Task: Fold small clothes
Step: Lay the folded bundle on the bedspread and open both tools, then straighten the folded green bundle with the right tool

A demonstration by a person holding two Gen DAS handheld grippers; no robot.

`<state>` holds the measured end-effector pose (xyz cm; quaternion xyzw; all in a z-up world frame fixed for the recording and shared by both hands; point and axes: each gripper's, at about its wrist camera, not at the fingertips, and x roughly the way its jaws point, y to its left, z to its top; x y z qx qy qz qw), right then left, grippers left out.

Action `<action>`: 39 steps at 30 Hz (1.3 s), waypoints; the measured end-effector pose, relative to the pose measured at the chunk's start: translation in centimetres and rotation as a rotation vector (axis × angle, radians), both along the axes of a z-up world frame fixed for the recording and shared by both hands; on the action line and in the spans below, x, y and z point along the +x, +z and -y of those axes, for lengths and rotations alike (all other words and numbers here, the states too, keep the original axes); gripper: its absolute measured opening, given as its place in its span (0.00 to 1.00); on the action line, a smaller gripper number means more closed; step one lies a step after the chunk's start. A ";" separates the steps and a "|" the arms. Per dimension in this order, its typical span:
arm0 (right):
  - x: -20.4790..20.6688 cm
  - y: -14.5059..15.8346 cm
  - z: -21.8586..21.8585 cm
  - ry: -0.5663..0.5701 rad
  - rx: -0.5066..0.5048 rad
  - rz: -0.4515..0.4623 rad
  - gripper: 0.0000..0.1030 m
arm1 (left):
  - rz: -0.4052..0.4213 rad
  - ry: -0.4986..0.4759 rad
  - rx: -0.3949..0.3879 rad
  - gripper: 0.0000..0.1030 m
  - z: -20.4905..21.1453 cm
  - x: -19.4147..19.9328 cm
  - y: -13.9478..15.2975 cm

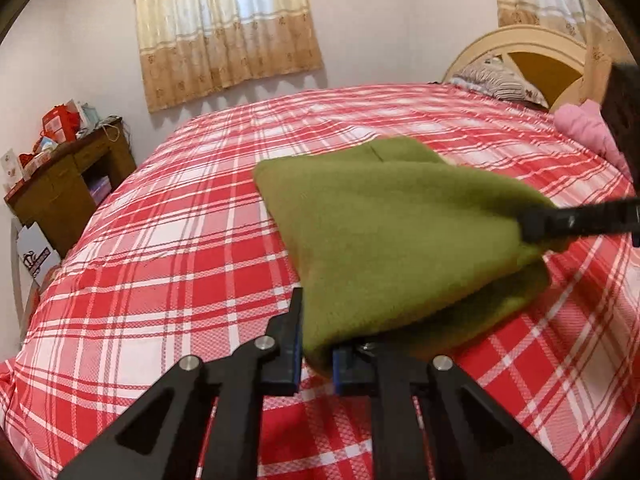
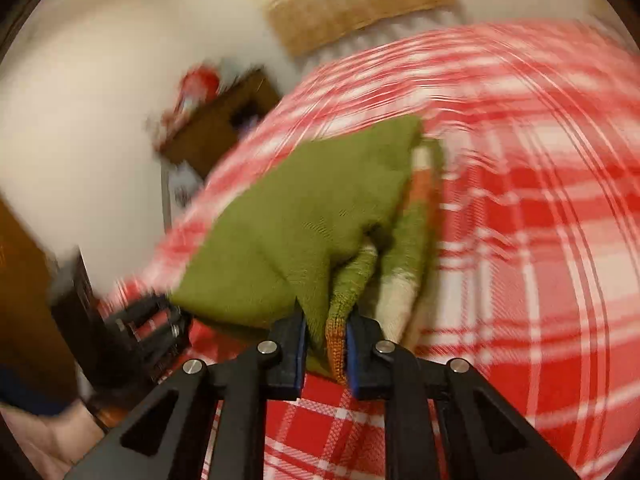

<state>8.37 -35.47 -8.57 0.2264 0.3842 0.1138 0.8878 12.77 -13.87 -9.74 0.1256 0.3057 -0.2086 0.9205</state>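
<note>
A green knitted garment (image 1: 384, 232) lies partly folded on the red plaid bed (image 1: 168, 264). My left gripper (image 1: 316, 354) is shut on its near corner, and the cloth bunches between the blue pads. In the right wrist view the same green garment (image 2: 304, 216) shows orange and cream stripes underneath. My right gripper (image 2: 326, 350) is shut on a bunched edge with an orange hem. The right gripper's finger (image 1: 576, 222) reaches in from the right in the left wrist view and pinches the far corner. The left gripper (image 2: 152, 328) appears blurred at the lower left of the right wrist view.
A wooden bedside cabinet (image 1: 68, 184) with red boxes stands left of the bed. A pillow (image 1: 492, 80) and a pink cloth (image 1: 588, 128) lie by the headboard (image 1: 536, 56) at the far right. Curtains (image 1: 224, 28) hang on the back wall.
</note>
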 end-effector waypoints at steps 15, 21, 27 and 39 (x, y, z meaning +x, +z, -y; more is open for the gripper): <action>-3.5 2.8 0.0 -0.055 -0.127 0.061 0.59 | -0.002 -0.022 -0.071 0.76 -6.0 -1.9 1.9; 1.1 4.0 -0.6 -0.091 -0.146 0.101 0.69 | 0.023 0.130 -0.104 0.75 -4.9 3.9 3.3; 6.5 -1.4 -1.6 -0.040 -0.147 -0.058 0.40 | 0.022 0.194 -0.095 0.75 -1.8 8.0 2.9; 4.8 -2.0 1.0 -0.239 -0.297 -0.022 0.15 | -0.012 0.209 -0.005 0.75 1.9 7.3 -1.0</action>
